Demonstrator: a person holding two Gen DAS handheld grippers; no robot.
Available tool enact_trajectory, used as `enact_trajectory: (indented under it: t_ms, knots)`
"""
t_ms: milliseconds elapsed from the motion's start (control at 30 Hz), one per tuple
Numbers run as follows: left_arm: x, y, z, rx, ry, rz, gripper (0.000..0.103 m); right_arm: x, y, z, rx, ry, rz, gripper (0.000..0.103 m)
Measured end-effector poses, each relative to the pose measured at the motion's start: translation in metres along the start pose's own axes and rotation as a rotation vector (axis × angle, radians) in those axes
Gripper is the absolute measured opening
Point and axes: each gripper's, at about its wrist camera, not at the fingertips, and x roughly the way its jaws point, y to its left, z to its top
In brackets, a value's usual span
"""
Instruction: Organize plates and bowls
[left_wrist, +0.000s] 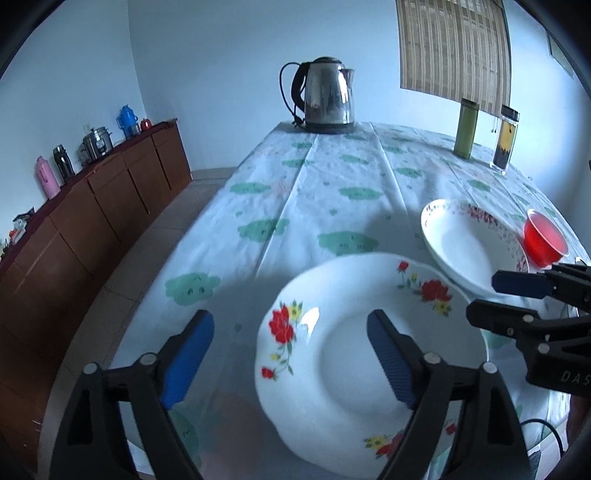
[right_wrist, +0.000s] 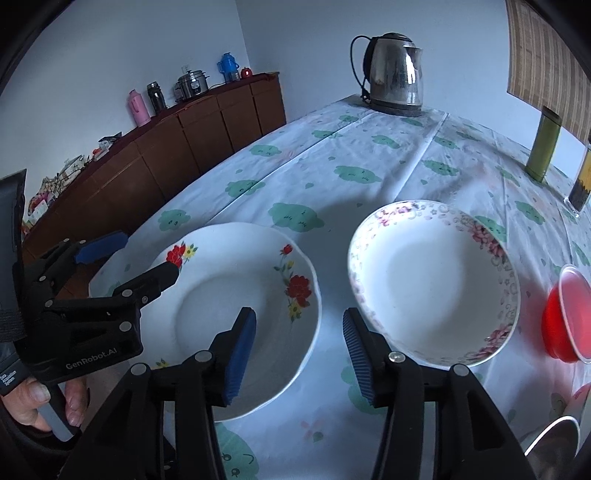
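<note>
Now both tools released: left tool (left_wrist: 291, 363) spread over red-flowered plate (right_wrist: 236, 317), right tool (right_wrist: 299, 356) beside it, near pink-rimmed plate (right_wrist: 432, 284).

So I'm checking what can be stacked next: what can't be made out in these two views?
- Near rim of the red-flower plate: left wrist view, hidden by the left gripper and blurred.
- Red bowl: right wrist view, cut off by the right edge.
- Metal item: right wrist view, bottom right corner, cut off; kind unclear.
- Near rim of the pink-flower plate: right wrist view, partly behind the right gripper.
</note>
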Motion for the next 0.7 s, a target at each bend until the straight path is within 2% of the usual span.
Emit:
enact_trajectory:
  t_ms: [100,300,500,700]
  knots:
    - [-0.003,-0.002,0.011,-0.018,-0.017,0.001,0.095,-0.008,-0.012,0.005,0.029,0.004,0.002,0.053]
    - [-0.002,-0.013,0.035,-0.033,0.000,-0.113,0.097,-0.025,-0.043,0.018,0.097,0.000,-0.046,0.062]
    - [0.007,-0.037,0.053,0.007,0.047,-0.176,0.097,-0.031,-0.077,0.024,0.164,0.021,-0.084,0.062]
    - [0.021,-0.057,0.070,0.026,0.117,-0.264,0.097,-0.024,-0.102,0.027,0.215,0.072,-0.073,0.062]
